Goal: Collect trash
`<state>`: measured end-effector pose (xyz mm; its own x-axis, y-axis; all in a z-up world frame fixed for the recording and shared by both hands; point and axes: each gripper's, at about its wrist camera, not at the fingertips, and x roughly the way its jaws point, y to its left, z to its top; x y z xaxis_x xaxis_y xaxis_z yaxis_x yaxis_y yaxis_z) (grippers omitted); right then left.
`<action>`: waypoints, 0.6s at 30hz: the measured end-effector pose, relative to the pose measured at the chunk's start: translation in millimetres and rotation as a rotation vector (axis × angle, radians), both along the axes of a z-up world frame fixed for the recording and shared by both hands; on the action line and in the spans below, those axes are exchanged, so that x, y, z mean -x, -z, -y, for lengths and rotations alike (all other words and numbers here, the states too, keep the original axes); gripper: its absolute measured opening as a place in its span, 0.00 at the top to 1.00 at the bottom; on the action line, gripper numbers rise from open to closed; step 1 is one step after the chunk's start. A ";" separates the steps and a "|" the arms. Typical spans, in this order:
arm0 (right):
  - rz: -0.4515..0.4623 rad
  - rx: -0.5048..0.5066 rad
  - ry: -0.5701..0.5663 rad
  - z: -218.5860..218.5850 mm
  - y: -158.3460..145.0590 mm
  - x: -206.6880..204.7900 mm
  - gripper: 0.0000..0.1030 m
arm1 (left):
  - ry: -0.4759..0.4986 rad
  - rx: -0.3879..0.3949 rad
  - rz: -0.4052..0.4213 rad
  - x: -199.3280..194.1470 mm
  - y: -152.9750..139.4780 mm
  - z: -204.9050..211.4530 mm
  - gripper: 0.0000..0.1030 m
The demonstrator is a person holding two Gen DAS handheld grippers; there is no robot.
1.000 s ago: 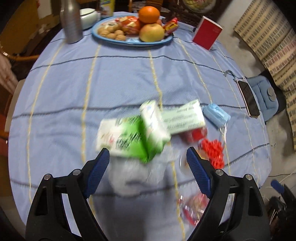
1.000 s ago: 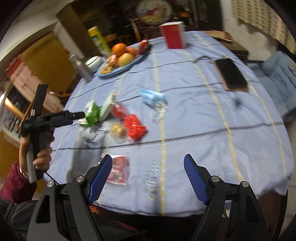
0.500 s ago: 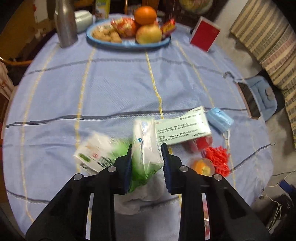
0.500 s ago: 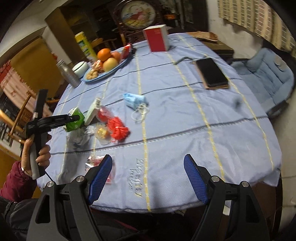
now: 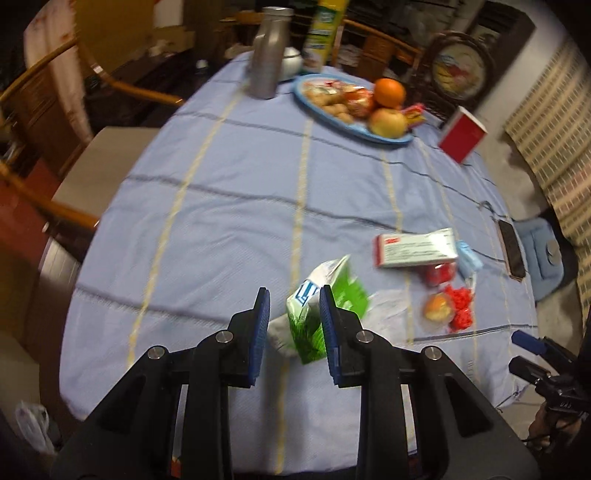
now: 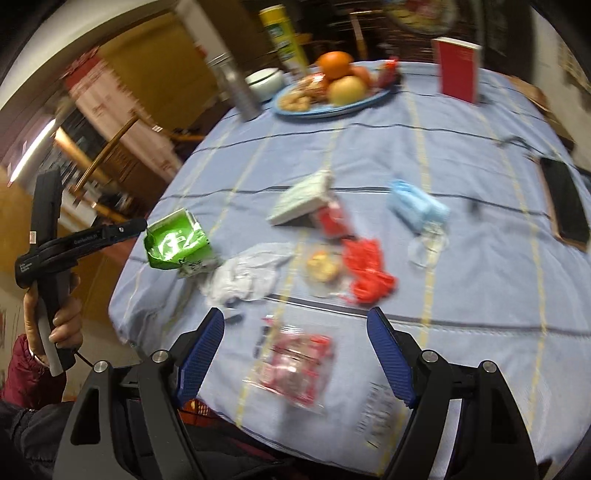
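Observation:
My left gripper (image 5: 291,325) holds a crumpled green and white carton (image 5: 314,325) lifted above the table's near edge; it also shows in the right wrist view (image 6: 177,243) at the tip of the left gripper (image 6: 142,225). My right gripper (image 6: 295,347) is open over a clear packet with red sweets (image 6: 295,369). Other trash lies on the blue cloth: a crumpled white bag (image 6: 247,275), red wrappers (image 6: 369,269), a cup with fruit (image 6: 321,266), a white box (image 6: 303,201), a blue face mask (image 6: 417,206).
A blue plate of fruit and snacks (image 5: 354,107), a metal bottle (image 5: 267,51), a red box (image 5: 461,134) and a yellow can (image 5: 325,33) stand at the far side. A phone (image 6: 565,199) lies at the right edge. Wooden chairs (image 5: 48,96) stand left.
My left gripper has lifted the green carton off the table and drawn it back toward the near left edge. My right gripper has moved in low over the red sweet packet.

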<state>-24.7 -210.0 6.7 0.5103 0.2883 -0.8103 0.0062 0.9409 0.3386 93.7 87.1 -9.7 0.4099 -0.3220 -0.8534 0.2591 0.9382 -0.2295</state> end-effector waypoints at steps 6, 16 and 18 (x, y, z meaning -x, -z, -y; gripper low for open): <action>-0.011 0.003 -0.073 -24.0 -0.3 -11.1 0.24 | -0.039 0.014 -0.059 15.5 16.7 -24.0 0.59; -0.021 0.007 -0.028 -15.4 1.3 -3.1 0.24 | 0.098 0.021 -0.131 27.6 33.3 9.1 0.23; -0.021 0.008 -0.011 -11.6 0.8 0.5 0.24 | 0.154 0.008 -0.144 31.6 38.4 23.1 0.23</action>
<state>-25.2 -198.4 5.9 0.4897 0.2873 -0.8232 0.0025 0.9437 0.3308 62.2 64.0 -48.2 0.2297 -0.3786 -0.8966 0.3630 0.8881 -0.2820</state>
